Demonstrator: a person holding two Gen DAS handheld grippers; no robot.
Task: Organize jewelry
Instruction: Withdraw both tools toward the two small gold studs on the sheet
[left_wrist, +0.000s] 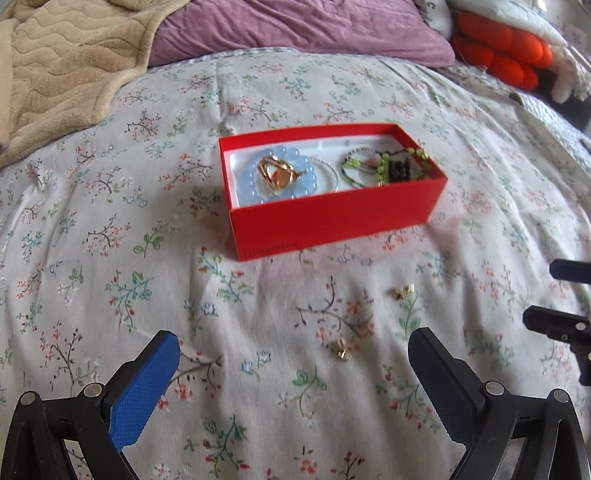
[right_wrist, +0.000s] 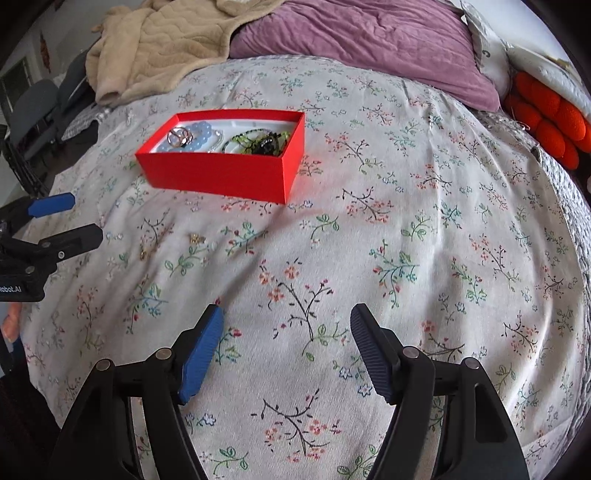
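Still loose on the floral bedspread (left_wrist: 110, 229) are two small gold-coloured pieces, probably earrings. In the left wrist view the nearer gold piece (left_wrist: 341, 349) is seen lower centre, between the fingers of the left tool (left_wrist: 293, 373) and a little ahead of them; the farther gold piece (left_wrist: 402, 291) lies up and to the right, nearer the red box (left_wrist: 332, 218). In the right wrist view both are found at left of centre (right_wrist: 197, 238) (right_wrist: 145, 253), well apart from the right tool (right_wrist: 286, 349).

Both tools are held wide, with nothing between the blue pads. The right tool is seen hovering over bare bedspread at lower centre of its own view.

The gold pieces are judged very light, hard and small, and likely to be pressed into the soft fabric or flicked aside if approached carelessly. A low pinch across the body of each piece would be wanted, with care that cloth is not gathered as well. Their exact shape cannot be made out through the blur.

Inside the open red box, on a white lining, a pale blue bead bracelet (left_wrist: 243, 177) is seen at the left with a gold ring-like piece (left_wrist: 277, 173) resting on it. A thin clear or silver beaded strand (left_wrist: 328, 170) lies in the middle, and green beaded pieces (left_wrist: 360, 166) with something black (left_wrist: 399, 171) fill the right end.
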